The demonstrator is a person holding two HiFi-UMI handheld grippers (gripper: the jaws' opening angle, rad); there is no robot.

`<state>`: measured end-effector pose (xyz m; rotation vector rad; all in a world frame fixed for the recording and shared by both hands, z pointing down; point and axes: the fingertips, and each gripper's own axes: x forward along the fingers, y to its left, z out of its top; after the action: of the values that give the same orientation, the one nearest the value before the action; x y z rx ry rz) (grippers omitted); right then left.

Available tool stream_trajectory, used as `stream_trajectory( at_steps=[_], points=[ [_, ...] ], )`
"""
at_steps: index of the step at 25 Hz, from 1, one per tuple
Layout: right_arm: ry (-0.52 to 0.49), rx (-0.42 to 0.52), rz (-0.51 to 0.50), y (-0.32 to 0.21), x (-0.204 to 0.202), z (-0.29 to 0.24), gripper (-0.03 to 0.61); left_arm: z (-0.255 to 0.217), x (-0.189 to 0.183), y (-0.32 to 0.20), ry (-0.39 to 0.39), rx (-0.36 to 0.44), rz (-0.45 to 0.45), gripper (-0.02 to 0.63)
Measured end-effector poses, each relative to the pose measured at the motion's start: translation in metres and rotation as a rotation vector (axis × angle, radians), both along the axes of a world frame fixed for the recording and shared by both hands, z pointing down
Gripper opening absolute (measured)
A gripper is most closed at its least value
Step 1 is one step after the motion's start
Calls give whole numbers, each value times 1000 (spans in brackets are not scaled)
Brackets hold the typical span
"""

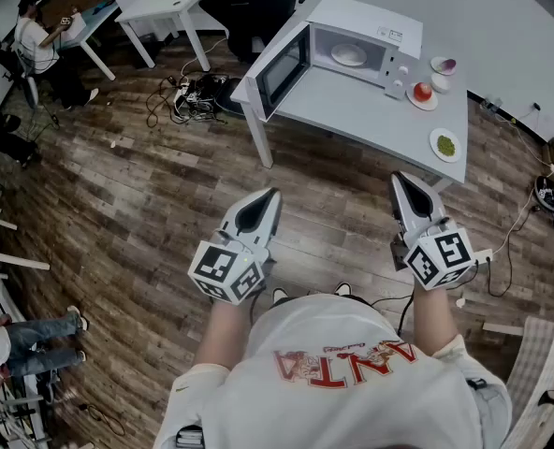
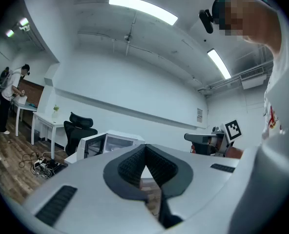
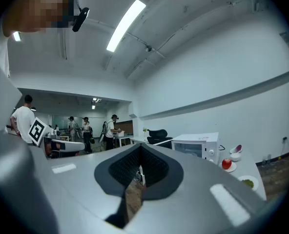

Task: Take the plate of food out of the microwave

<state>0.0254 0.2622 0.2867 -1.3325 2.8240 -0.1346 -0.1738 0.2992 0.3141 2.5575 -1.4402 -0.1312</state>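
The task is at its approach step: the person stands well back from the white bench [image 1: 352,115], and nothing has been reached for yet. The microwave [image 1: 361,31] sits at the bench's far end with its door [image 1: 282,68] swung open to the left. The plate of food [image 1: 349,55] lies inside the cavity, untouched and well apart from both grippers. The left gripper [image 1: 269,197] and right gripper [image 1: 401,185] are held low, close in front of the body, pointing towards the bench. Each gripper's own view shows its fingers pressed together with nothing between them, only floor and the far room beyond the tips. On the bench to the right of the microwave stand a small bowl [image 1: 443,65], a saucer with a red fruit [image 1: 423,93] and a plate of something green [image 1: 445,144]. These lie near the path of the right gripper. The next move, as I judge it, calls for stepping up to the bench and spreading the fingers of at least one gripper. That gripper must then go into the cavity past the open door, low enough to take the plate by its rim. The plate would need to be kept level on the way out, and the side dishes must not be brushed.
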Motion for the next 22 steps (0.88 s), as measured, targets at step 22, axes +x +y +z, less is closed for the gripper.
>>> stream_trajectory(
  at_steps=[22],
  points=[
    [-95, -55, -14, -1, 9, 7, 2, 6, 7, 3, 5, -20, 12, 6]
  ],
)
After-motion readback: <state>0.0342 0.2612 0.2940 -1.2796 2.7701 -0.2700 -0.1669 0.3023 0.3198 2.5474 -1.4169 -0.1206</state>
